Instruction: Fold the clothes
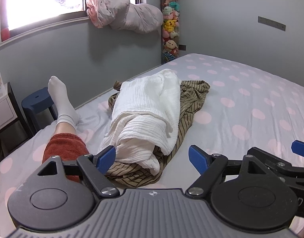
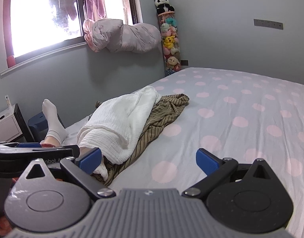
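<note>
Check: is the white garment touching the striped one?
Touching. The left wrist view shows the white garment lying directly on the striped garment, whose fabric sticks out from under it on the right and near end.

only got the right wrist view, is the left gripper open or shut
Observer: Open. The left gripper has its jaws wide apart and holds nothing.
Operator: whats in front of it
Observer: The near end of the white cloth, loosely rolled, lies between the fingers' lines on top of the striped cloth.
Operator: anything close on its left side
Observer: The person's knee, covered in red fabric, rests on the bed just behind the left finger, beside the pile.
</note>
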The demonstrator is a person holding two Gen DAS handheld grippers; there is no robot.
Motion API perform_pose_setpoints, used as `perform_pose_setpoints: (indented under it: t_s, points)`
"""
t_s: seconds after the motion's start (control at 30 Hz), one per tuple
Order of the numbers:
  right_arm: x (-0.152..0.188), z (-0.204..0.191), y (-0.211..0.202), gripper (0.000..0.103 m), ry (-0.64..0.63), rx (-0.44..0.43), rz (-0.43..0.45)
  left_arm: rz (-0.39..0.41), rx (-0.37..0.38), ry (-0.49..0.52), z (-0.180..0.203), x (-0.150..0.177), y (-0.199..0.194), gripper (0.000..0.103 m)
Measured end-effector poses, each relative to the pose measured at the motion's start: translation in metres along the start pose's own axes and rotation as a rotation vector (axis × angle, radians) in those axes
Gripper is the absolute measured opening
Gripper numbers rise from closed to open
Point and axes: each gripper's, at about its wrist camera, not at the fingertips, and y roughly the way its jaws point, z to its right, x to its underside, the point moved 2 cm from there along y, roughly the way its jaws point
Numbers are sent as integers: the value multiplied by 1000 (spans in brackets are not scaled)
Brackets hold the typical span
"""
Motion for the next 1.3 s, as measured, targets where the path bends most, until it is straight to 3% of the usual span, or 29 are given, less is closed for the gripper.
perform_pose_setpoints:
  t_s: [0.1,0.6,1.03,1.13,1.2,1.3]
  points:
    - [0,0,3,102,-5,0,-3,4,-18,39,2,0,2,81]
    - [-3,4,30,102,-12,-28,-27,-5,-23,25,1,-6,27,81]
    - [-12,2,94,101,-50,-107,-94,-123,-16,-14,-16,-10,85,81]
    - [-17,-1,122,91,-62,-150,-123,-167,-25,-53,-28,-15,107,75]
    - [-20,-4,141,74,-70,-169,-149,-184,-42,-85,-41,-20,122,71]
    - [-23,-13,174,74,-79,-209,-177,-199,-57,-119,-61,-28,143,66]
